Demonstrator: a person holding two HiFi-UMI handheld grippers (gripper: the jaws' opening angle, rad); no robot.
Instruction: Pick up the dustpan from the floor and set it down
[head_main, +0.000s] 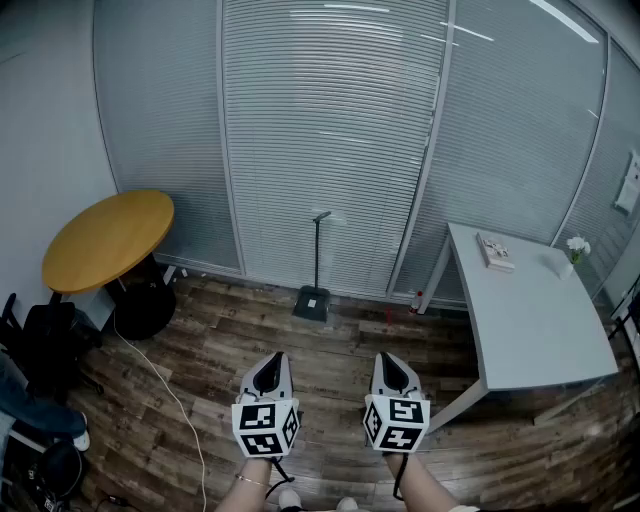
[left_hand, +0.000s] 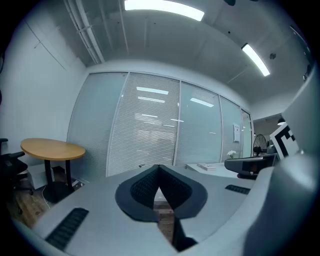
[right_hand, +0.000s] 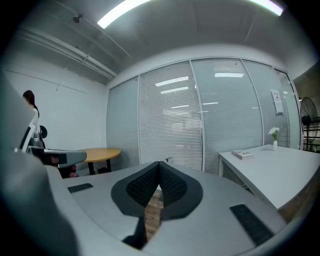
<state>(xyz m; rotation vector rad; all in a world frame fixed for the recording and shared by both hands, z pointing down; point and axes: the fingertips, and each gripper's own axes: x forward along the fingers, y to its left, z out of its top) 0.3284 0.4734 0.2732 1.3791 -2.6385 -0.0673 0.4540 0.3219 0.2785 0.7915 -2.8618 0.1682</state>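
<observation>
The dustpan (head_main: 312, 300) stands on the wooden floor against the blind-covered glass wall, a grey pan with a thin upright handle (head_main: 318, 250). Both grippers hover side by side well short of it, near me. My left gripper (head_main: 270, 366) is shut with nothing between its jaws, and its pads (left_hand: 150, 187) meet at the tip. My right gripper (head_main: 386, 365) is shut and empty too, its pads (right_hand: 165, 185) touching. In the right gripper view only the top of the dustpan's handle (right_hand: 169, 160) peeks over the jaws; the pan is hidden in both gripper views.
A round wooden table (head_main: 108, 238) stands at the left, with a black bag (head_main: 45, 340) and a white cable (head_main: 170, 395) on the floor beside it. A white rectangular table (head_main: 530, 320) at the right carries a book (head_main: 495, 252) and a small flower vase (head_main: 574, 252).
</observation>
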